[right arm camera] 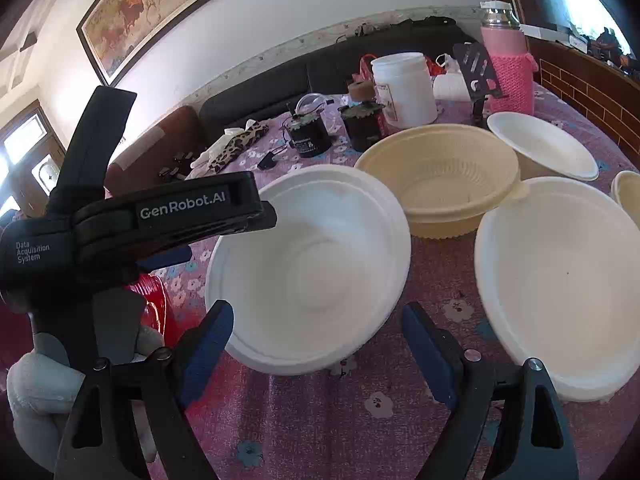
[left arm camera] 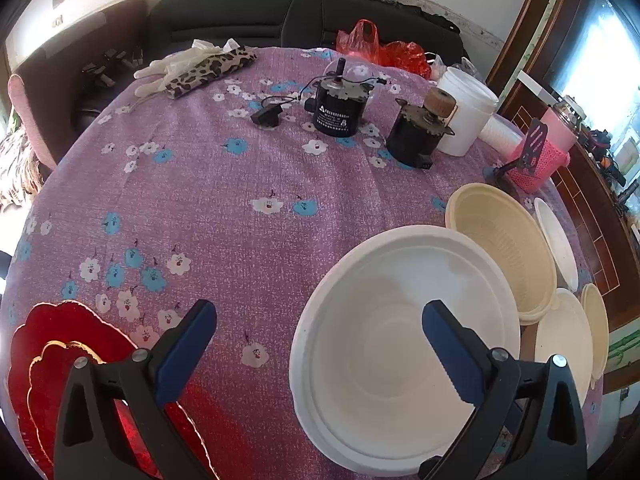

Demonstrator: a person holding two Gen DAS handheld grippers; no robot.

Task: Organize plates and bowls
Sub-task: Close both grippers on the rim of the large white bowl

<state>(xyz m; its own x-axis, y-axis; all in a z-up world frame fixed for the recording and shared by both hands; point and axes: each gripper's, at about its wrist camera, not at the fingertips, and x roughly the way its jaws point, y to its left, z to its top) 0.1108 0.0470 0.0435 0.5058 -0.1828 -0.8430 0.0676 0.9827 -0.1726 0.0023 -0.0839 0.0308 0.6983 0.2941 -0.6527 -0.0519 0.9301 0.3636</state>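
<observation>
Blue-padded black tongs of the left gripper (left arm camera: 320, 356) stand spread wide and released, with nothing pressed between the pads: its right pad hangs over the hollow of a large round white plastic bowl (left arm camera: 384, 344), its left pad over the purple flowered tablecloth (left arm camera: 224, 184). Just left of that left pad lies a scalloped red glass plate with a gold rim (left arm camera: 44, 360). Beyond the right pad, touching the white bowl's far rim, sits a ribbed cream plastic bowl (left arm camera: 500, 248), and more white and cream dishes crowd the edge to its right. Seen from the right wrist, the right gripper (right arm camera: 318, 350) is likewise released, its pads well apart around the near rim of the same white bowl (right arm camera: 312, 264) without touching it. To the right of its right pad rests another wide white plastic bowl (right arm camera: 568, 280). Ahead lies the cream bowl (right arm camera: 440, 184).
</observation>
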